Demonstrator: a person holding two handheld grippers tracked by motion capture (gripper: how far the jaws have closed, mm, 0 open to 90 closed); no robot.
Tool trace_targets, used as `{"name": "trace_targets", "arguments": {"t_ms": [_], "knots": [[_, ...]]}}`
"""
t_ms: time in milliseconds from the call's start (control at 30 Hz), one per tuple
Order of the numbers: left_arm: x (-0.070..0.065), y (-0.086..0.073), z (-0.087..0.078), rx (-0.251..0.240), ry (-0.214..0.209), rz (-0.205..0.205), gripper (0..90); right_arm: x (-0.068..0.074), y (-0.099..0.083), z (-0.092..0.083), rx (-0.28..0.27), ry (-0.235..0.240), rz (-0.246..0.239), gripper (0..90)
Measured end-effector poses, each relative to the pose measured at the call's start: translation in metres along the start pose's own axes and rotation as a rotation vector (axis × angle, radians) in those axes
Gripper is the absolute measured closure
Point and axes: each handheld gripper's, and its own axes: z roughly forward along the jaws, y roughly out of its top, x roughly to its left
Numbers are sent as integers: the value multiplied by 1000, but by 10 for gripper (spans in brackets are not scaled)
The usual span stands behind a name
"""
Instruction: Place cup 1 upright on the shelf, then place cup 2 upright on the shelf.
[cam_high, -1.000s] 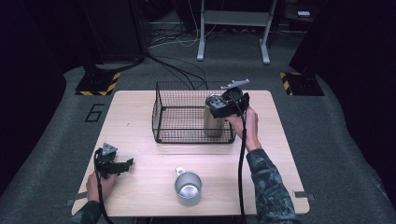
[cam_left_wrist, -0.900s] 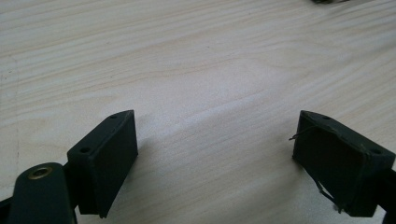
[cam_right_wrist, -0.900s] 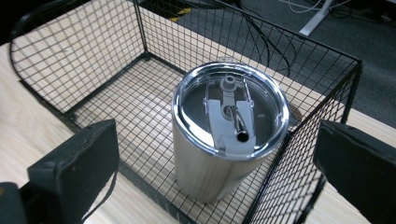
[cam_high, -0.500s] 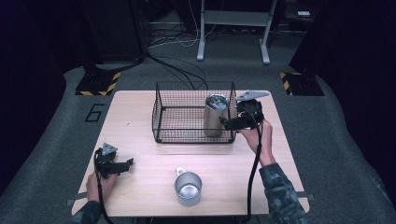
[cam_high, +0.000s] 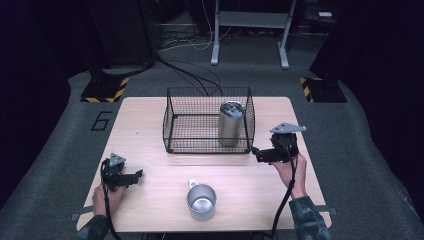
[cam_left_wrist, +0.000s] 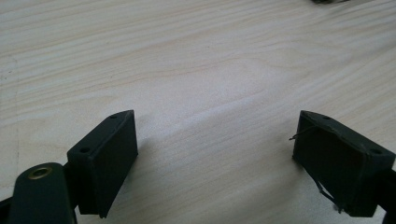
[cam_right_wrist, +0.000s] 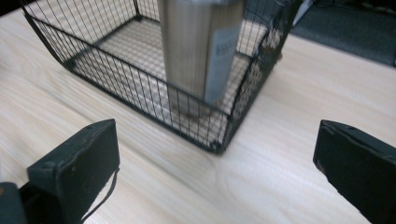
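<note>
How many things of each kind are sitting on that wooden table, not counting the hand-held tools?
Wire basket: 1
Tall steel tumbler, upright inside the basket: 1
Metal mug with a handle, on the table's near side: 1
Total: 3

Steel mug (cam_high: 201, 201) upright near table (cam_high: 150, 120) front edge.

I see my two black grippers: the left gripper (cam_high: 134, 175) and the right gripper (cam_high: 256, 152) carry grey triangle plates, black cables, and my sleeves (cam_high: 309, 220) are camouflage (dark green).
</note>
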Motion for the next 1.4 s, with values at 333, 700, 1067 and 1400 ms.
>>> {"name": "trace_targets", "arguments": {"t_ms": [333,700,1067,1400], "knots": [[0,0,1,-9,3,-2,136,-21,-79,31,48,-18,117,0],[0,0,1,-9,3,-3,136,-47,-127,58,129,-57,179,0],[0,0,0,0,-2,-2,136,-47,-131,63,129,-97,101,0],[-3,-2,-1,-14,31,-27,135,-55,-129,64,138,7,28,0]]}}
